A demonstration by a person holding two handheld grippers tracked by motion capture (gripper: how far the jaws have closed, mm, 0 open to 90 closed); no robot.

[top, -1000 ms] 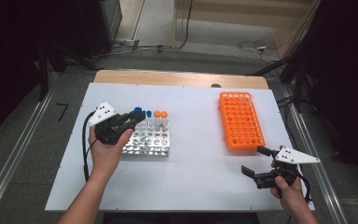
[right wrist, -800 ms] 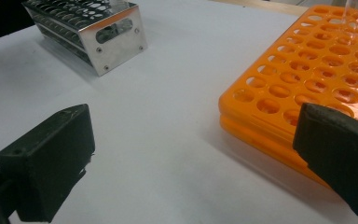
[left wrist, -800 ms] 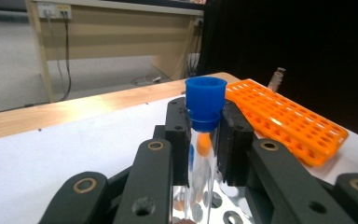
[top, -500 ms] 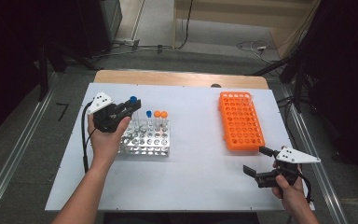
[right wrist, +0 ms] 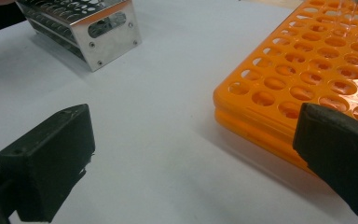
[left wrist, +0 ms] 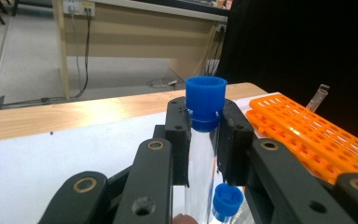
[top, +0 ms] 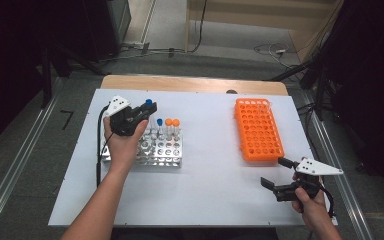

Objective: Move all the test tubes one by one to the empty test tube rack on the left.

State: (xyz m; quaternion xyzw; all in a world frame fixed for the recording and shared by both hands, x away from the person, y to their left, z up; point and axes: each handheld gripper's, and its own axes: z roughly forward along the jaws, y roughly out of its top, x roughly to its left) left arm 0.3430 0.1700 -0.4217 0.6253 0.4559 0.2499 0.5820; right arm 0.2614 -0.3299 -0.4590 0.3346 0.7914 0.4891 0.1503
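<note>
Blue-capped tube (left wrist: 205,135) stands clamped upright between the left tool's (left wrist: 205,140) jaws.

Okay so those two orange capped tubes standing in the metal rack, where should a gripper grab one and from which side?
Grip an orange-capped tube on the clear glass just under its cap, coming from above. The tubes stand upright with their lower parts sunk in the metal rack, so only the tops are free. The left gripper holds the blue-capped tube this way.
</note>
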